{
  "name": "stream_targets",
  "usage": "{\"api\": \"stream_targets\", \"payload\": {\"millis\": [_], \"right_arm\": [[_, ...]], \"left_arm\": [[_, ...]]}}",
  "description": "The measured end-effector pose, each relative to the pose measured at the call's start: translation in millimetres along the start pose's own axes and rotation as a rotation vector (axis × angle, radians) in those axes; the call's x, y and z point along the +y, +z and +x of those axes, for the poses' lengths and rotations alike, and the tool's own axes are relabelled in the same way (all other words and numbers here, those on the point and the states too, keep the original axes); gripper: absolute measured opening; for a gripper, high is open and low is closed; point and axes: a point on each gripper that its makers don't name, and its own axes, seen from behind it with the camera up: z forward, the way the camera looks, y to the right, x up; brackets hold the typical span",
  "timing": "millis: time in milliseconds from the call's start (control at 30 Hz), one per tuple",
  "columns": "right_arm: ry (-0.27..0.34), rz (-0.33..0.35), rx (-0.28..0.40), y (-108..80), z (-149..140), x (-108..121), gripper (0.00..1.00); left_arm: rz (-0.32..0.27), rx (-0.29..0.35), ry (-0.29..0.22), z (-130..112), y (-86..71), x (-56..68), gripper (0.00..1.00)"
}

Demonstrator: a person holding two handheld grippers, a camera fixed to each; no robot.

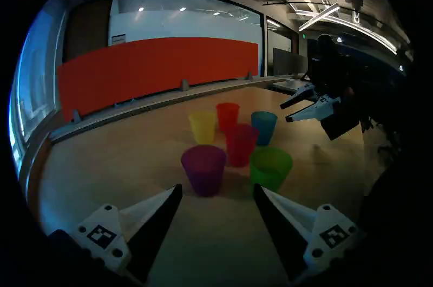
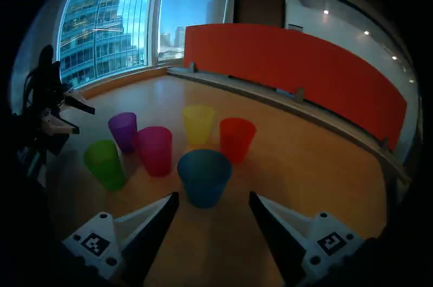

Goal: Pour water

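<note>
Left gripper (image 1: 216,189) wide, empty, purple cup (image 1: 204,169) just ahead; right gripper (image 2: 212,196) wide, empty, blue cup (image 2: 204,177) just ahead.

Dim room, bright window daylight, fisheye-warped edges

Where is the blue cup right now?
In the right gripper view, the blue cup stands front and centre, nearest the camera, with the magenta cup to its left and the red cup behind it to the right.
</note>
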Motion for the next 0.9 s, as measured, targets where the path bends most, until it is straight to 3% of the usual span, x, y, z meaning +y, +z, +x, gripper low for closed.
{"api": "stream_targets", "payload": {"millis": [200, 400, 700, 900], "right_arm": [[0.024, -0.021, 0.006, -8.1, -1.5, -2.0, 1.00], [0.080, -0.066, 0.035, -14.4, 4.2, 3.4, 1.00], [0.183, -0.215, 0.103, -29.6, 20.2, 39.7, 1.00], [0.192, -0.322, 0.165, -41.0, 34.8, 59.5, 1.00]], "left_arm": [[0.057, 0.007, 0.001, 3.7, -2.7, -19.1, 0.97], [0.152, 0.012, -0.023, 5.8, -2.9, -49.6, 0.97], [0.276, 0.080, -0.045, 24.4, -1.7, -86.8, 0.97], [0.355, 0.143, -0.108, 39.8, -2.2, -106.3, 0.97]]}}
